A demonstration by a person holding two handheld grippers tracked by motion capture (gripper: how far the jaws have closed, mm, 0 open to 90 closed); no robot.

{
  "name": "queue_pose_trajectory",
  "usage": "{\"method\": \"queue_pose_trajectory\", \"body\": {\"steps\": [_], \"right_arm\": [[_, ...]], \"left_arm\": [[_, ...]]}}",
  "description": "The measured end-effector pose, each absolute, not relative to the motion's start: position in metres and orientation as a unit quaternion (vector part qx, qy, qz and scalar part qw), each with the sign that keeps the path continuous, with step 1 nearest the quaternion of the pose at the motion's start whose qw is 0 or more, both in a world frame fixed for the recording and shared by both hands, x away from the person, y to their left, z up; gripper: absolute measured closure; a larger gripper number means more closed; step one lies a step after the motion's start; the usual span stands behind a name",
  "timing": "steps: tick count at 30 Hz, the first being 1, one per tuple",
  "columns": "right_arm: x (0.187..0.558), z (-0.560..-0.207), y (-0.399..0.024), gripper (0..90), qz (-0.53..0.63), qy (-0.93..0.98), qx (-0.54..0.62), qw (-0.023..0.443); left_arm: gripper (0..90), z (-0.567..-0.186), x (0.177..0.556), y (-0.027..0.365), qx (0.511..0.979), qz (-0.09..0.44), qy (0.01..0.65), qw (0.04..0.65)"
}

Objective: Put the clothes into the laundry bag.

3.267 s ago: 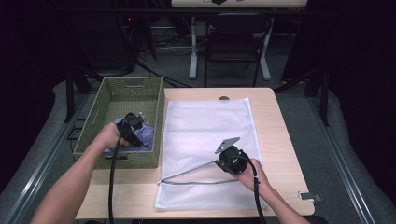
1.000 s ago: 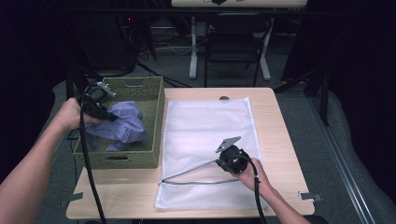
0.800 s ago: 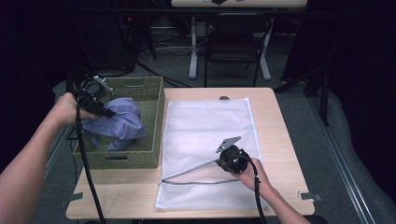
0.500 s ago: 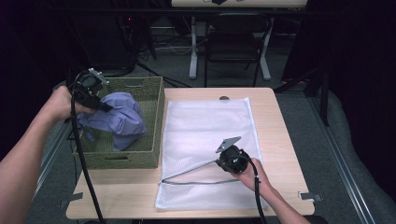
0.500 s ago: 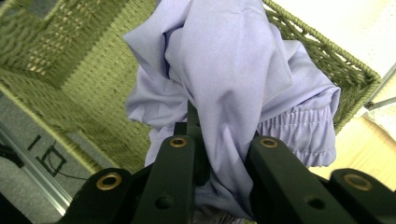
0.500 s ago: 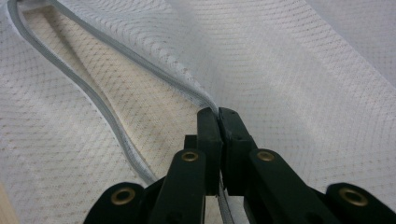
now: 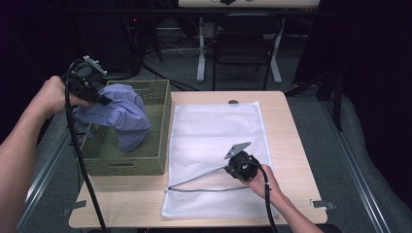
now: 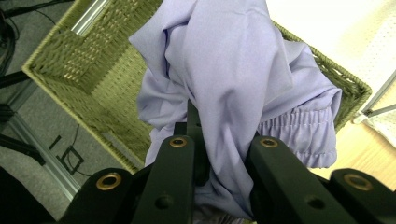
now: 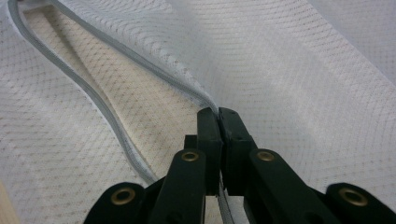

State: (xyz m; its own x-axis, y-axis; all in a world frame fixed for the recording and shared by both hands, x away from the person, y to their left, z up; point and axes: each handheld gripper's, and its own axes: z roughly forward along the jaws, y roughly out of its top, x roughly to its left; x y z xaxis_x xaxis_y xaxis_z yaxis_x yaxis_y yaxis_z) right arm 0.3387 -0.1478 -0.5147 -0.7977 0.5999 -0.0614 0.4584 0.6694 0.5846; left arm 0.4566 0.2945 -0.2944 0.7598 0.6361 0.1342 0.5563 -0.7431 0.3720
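A lavender garment hangs from my left gripper, which is shut on its cloth above the left side of the green woven basket. In the left gripper view the garment drapes over the jaws, its gathered edge hanging over the basket. A white mesh laundry bag lies flat on the table. My right gripper is shut on the bag's upper zipper edge, holding the mouth open. In the right gripper view the jaws pinch the mesh bag at its grey zipper band.
The wooden table has bare strips at its right side and front edge. The basket stands at the table's left side. A dark chair and table legs stand beyond the far edge. A small dark disc sits near the bag's top.
My left gripper has risen out of the basket, lifting the lavender garment higher so more of it hangs free. The right gripper and the bag have stayed still.
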Motion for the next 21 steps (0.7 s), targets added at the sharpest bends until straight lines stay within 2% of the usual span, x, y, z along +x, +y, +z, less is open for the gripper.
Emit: {"method": "queue_pose_trajectory", "body": {"steps": [21], "right_arm": [[0.338, -0.515, -0.147, 88.1, 0.281, 0.906, 0.291, 0.124]], "left_arm": [[83.6, -0.244, 0.455, 0.284, 0.924, 0.154, 0.310, 0.162]]}}
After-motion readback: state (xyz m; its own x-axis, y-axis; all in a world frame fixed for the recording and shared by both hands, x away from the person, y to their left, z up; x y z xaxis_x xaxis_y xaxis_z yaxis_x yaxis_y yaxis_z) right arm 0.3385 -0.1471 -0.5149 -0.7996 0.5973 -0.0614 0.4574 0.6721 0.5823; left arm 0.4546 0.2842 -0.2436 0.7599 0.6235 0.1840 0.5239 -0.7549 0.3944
